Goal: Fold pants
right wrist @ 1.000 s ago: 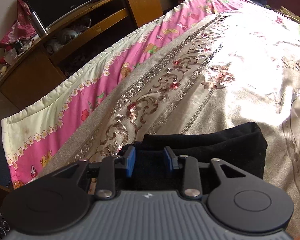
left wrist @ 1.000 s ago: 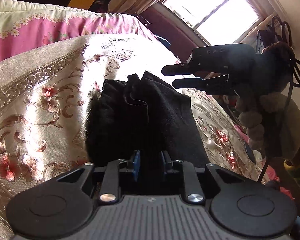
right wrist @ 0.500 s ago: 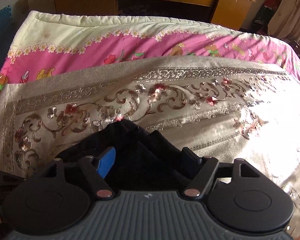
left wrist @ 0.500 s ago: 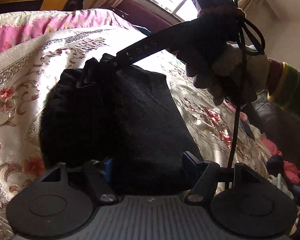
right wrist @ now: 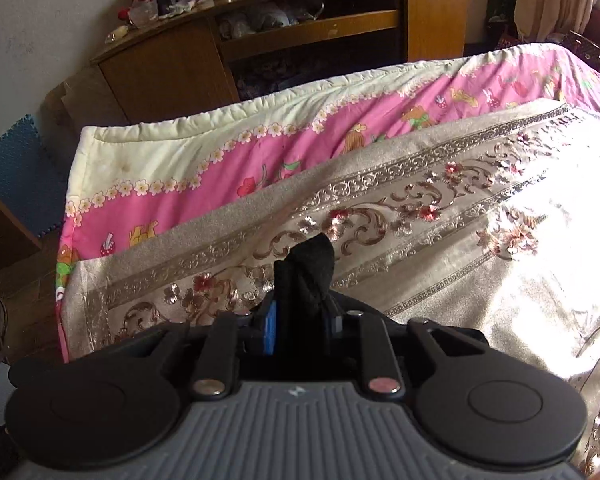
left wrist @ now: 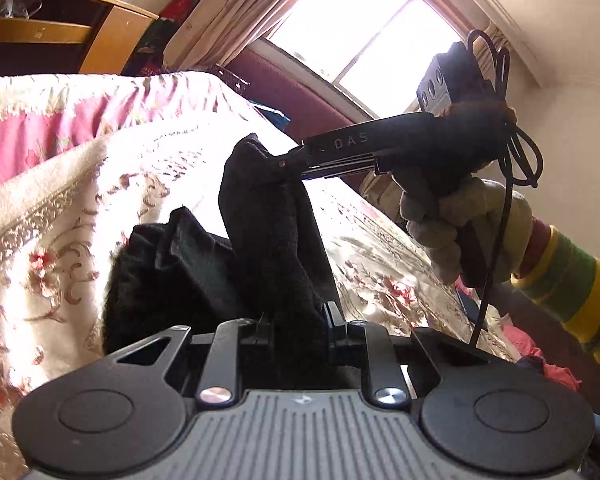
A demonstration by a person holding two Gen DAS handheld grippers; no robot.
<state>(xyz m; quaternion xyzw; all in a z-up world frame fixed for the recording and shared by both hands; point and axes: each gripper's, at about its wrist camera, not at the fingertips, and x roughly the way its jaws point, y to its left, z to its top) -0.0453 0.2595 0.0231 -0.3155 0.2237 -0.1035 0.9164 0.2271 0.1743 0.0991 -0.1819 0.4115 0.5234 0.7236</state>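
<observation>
Black pants (left wrist: 180, 264) lie folded on the bed, with one edge pulled up off the pile. In the left wrist view my left gripper (left wrist: 298, 322) is closing its jaws, and the near end of the raised cloth is pinched between its pads. The right gripper (left wrist: 284, 164), held by a gloved hand (left wrist: 460, 216), pinches the far, higher end of the same edge. In the right wrist view my right gripper (right wrist: 302, 320) is closing too, and a tuft of the black pants (right wrist: 306, 268) sticks up between its blue-padded fingers.
The pants rest on a shiny beige floral bedspread (left wrist: 60, 200) laid over a pink quilt (right wrist: 260, 152). A wooden cabinet (right wrist: 300, 40) stands beyond the bed's foot. A bright window (left wrist: 360, 40) is behind, and a black cable (left wrist: 496, 240) hangs from the right gripper.
Both grippers stood wide around the pants half a second ago. Now each has closed on the cloth and risen, lifting one edge off the folded pile.
</observation>
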